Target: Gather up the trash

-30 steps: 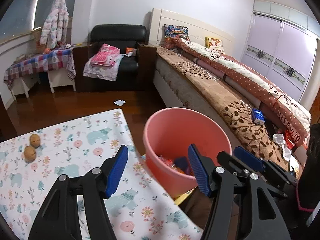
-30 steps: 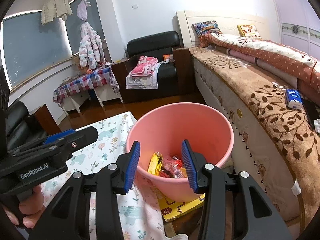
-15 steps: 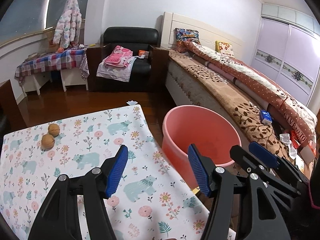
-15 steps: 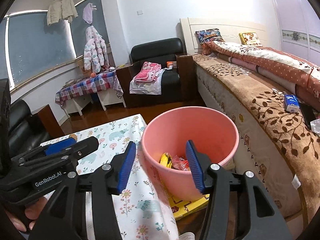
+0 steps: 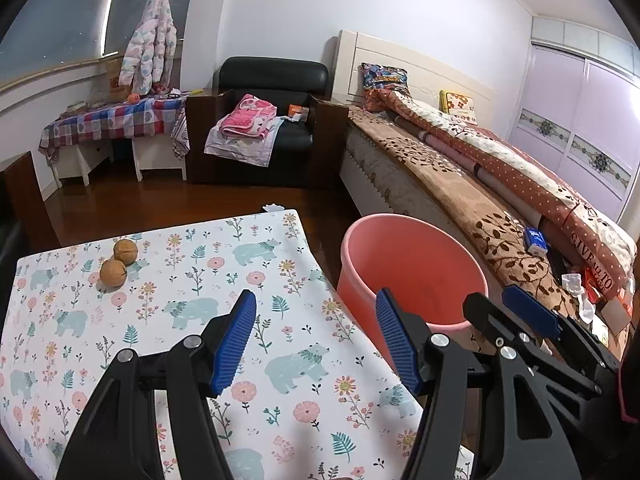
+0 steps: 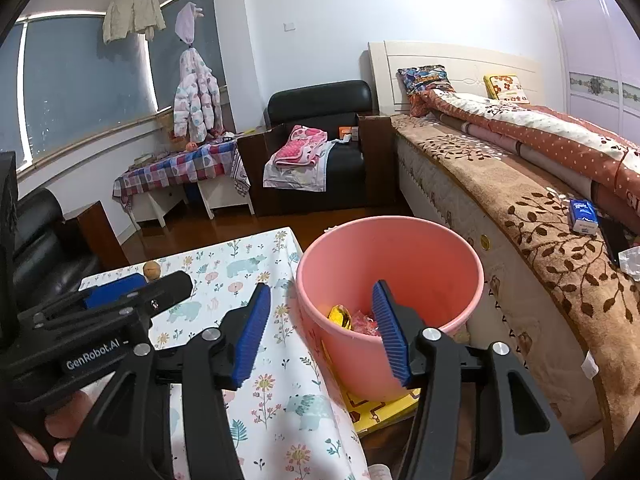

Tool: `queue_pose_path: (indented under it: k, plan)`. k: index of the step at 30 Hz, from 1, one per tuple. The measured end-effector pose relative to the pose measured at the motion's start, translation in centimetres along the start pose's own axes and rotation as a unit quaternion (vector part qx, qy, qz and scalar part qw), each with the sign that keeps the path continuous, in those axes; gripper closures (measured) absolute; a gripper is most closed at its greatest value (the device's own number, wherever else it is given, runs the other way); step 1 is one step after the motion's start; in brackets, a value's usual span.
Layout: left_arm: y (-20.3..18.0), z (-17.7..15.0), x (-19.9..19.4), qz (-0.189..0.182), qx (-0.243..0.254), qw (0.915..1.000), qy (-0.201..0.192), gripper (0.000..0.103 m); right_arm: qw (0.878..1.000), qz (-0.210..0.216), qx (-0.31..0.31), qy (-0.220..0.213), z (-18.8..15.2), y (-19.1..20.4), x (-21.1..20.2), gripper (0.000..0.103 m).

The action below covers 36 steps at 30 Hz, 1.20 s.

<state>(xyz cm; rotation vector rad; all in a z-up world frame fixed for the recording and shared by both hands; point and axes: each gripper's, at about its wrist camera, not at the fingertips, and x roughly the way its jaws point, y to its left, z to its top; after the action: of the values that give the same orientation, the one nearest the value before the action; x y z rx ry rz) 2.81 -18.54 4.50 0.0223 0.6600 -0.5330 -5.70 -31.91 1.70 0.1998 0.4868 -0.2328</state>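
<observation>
beside the floral worktop (image 5: 168, 320) stood the pink bin (image 6: 390, 264) with wrappers (image 6: 352, 318) inside; both hand-held grippers, left (image 5: 316, 340) and right (image 6: 322, 332), gaped empty. next likely: the two walnuts (image 5: 119, 262).

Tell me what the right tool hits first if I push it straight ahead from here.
Probably the pink bucket. The right tool is open and empty, its fingers straddling the bucket's near rim beside the flowered tablecloth. Depth is unclear in this fisheye view, so it may pass above the rim.
</observation>
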Motion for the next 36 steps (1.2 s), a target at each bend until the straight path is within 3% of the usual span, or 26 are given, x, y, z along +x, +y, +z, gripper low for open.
queue_pose_path:
  k: [10,36]
  plan:
    - [0.06,-0.03,-0.78,0.012,0.006,0.9998,-0.016,0.042,1.0,-0.005,-0.001,-0.005,0.17,0.12,-0.01,0.039]
    - [0.29,-0.33,-0.66,0.015,0.002,0.9998,-0.011,0.042,1.0,-0.012,0.006,-0.014,0.01,-0.1,-0.47,0.039]
